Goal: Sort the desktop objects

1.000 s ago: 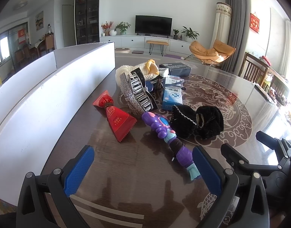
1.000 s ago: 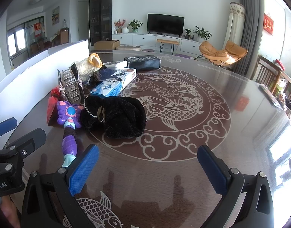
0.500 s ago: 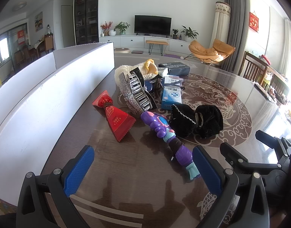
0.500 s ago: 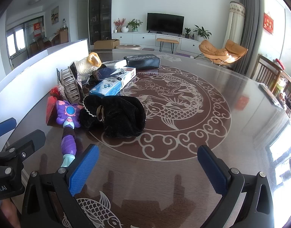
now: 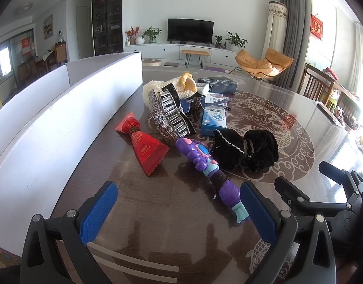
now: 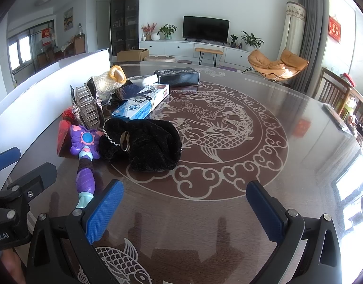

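Observation:
A heap of small objects lies on the round dark table. A purple toy wand lies nearest, its teal end by my left gripper's right pad. A red candy pouch, a rhinestone hair claw, a black velvet bow and a blue-white box lie behind. Farther back sit a cream knitted item and a dark box. My left gripper is open and empty. My right gripper is open over bare table, right of the bow.
A long white bin with a divider stands along the table's left side. The table's right half carries a white fish pattern. A remote-like object lies at the far right edge, beside wooden chairs.
Both views have crept slightly closer to the heap. Nothing has been taken hold of or moved.

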Demonstrator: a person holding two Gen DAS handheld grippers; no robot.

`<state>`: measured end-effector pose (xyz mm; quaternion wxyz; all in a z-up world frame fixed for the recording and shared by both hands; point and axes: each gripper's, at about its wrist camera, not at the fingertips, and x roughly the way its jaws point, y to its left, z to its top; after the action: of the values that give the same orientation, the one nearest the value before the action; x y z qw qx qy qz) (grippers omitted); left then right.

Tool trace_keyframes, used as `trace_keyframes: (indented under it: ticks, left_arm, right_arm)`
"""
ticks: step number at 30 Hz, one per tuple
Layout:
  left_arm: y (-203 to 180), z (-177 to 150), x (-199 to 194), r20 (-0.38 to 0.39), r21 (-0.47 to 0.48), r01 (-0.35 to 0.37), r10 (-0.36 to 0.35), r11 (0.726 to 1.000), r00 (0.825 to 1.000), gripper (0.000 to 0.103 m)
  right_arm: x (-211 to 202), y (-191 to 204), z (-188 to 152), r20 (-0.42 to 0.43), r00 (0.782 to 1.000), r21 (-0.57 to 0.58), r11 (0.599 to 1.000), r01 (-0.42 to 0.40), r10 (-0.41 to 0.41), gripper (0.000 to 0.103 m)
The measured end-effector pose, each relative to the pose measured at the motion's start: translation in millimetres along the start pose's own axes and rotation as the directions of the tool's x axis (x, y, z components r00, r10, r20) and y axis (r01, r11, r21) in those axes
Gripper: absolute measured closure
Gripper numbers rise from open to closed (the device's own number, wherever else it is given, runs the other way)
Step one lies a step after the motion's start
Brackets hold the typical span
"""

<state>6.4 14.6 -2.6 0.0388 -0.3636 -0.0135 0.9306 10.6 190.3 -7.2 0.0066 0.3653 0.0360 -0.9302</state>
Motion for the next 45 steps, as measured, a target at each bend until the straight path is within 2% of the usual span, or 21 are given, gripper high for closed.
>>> trace_keyframes:
  ticks: [13,19,30,38,45]
  left_arm:
    - [12,-1,4,-0.034,-0.056,0.010,-0.011,0.998,0.999,0.000]
    - [9,-4,13,-0.074,-0.040,-0.016,0.013,0.999,0.997,0.000]
    - [20,-6,20,-0.132,-0.078,-0.034,0.024,0.996,0.991,0.000]
    - [37,-7,19,-0.144,-0.159,-0.054,0.031,0.986,0.989,0.000]
    - [39,-8,18,-0.150,-0.156,-0.098,0.074,0.983,0.986,0.000]
  right_arm:
    - [3,-6,0,-0.015,1.000,0.025,1.000,-0.002,0.002,0.000]
    - [10,-11,1,-0.048,0.998,0.055,0.997,-0.049,0.051,0.000]
    - [24,-17,-1,-0.113,0.988,0.096,0.991,-0.095,0.106,0.000]
    - [22,2,-1,-0.107,0.972,0.011,0.977,-0.211,0.211,0.000]
    - [19,10,-1,-0.107,0.957,-0.027,0.961,-0.274,0.270,0.000]
